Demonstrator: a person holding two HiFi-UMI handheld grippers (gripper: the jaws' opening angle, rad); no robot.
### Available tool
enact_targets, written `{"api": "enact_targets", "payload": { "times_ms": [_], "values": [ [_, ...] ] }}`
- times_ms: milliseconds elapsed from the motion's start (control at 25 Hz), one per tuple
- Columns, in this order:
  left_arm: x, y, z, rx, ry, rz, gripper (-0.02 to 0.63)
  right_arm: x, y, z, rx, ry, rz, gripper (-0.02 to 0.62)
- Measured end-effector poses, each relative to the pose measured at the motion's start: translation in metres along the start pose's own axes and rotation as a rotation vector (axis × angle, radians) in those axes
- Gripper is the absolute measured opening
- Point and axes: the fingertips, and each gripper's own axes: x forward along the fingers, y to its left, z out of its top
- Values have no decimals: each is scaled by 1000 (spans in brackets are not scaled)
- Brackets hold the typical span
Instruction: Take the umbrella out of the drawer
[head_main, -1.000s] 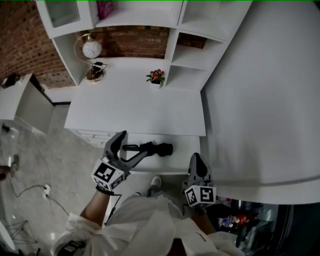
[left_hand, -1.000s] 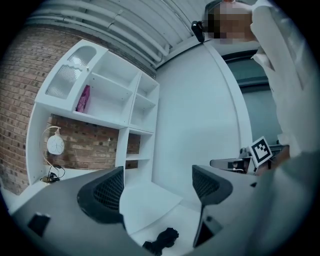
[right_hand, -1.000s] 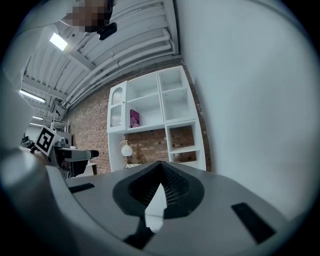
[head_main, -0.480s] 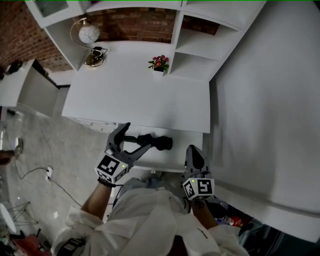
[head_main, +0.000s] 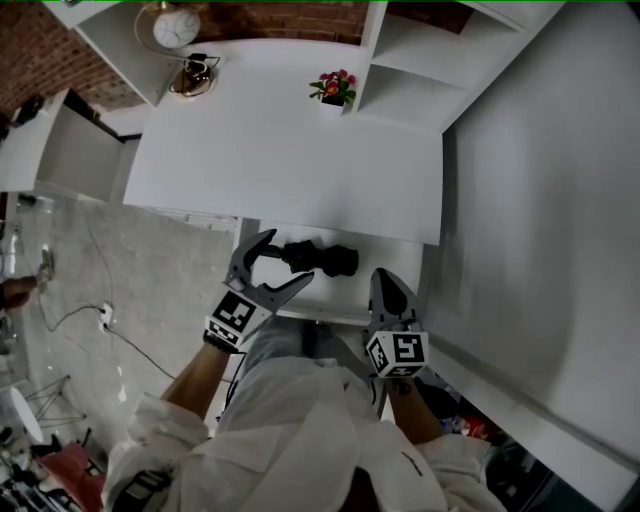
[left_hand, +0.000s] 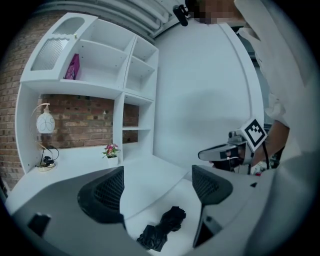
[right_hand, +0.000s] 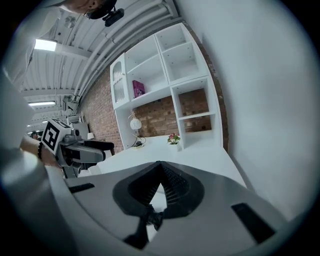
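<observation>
Beneath the front edge of the wide white tabletop (head_main: 280, 150), the head view shows a shallow white drawer (head_main: 335, 298) pulled open, with a black folded umbrella (head_main: 322, 260) lying across its floor. The left gripper (head_main: 284, 260) reaches in from the person's side with its grey fingers (head_main: 262, 243) spread wide, and the umbrella's left end appears to sit in the gap between them, though contact cannot be made out here. The right gripper (head_main: 384, 280) hovers over the drawer's right part, just beside the umbrella's other end, with its fingers pressed together. At the back of the tabletop stand a small pot of pink and red flowers (head_main: 335, 88) and a round white globe on a stand (head_main: 175, 26), set against white shelving and a red brick wall. The left gripper view looks along that gripper (left_hand: 157, 187): its two dark ribbed fingers (left_hand: 105, 192) stand well apart with nothing clasped, and the umbrella (left_hand: 162, 229) lies low in the drawer between and beyond them, apart from both. The right gripper (left_hand: 225, 151) shows at the right. The flower pot (left_hand: 111, 150) stands further back, and a pink box (left_hand: 73, 66) sits on an upper shelf. The right gripper view shows that gripper (right_hand: 160, 172) with its fingers (right_hand: 172, 187) clenched tip to tip and empty, the left gripper (right_hand: 80, 150) off to the left and the flower pot (right_hand: 173, 138) far back on the tabletop.
</observation>
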Motion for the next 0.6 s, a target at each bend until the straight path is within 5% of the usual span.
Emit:
{"api": "enact_targets", "payload": {
  "times_ms": [600],
  "values": [
    [42, 3, -89, 40, 133, -180, 411, 51, 21, -68, 20, 163, -7, 17]
  ]
}}
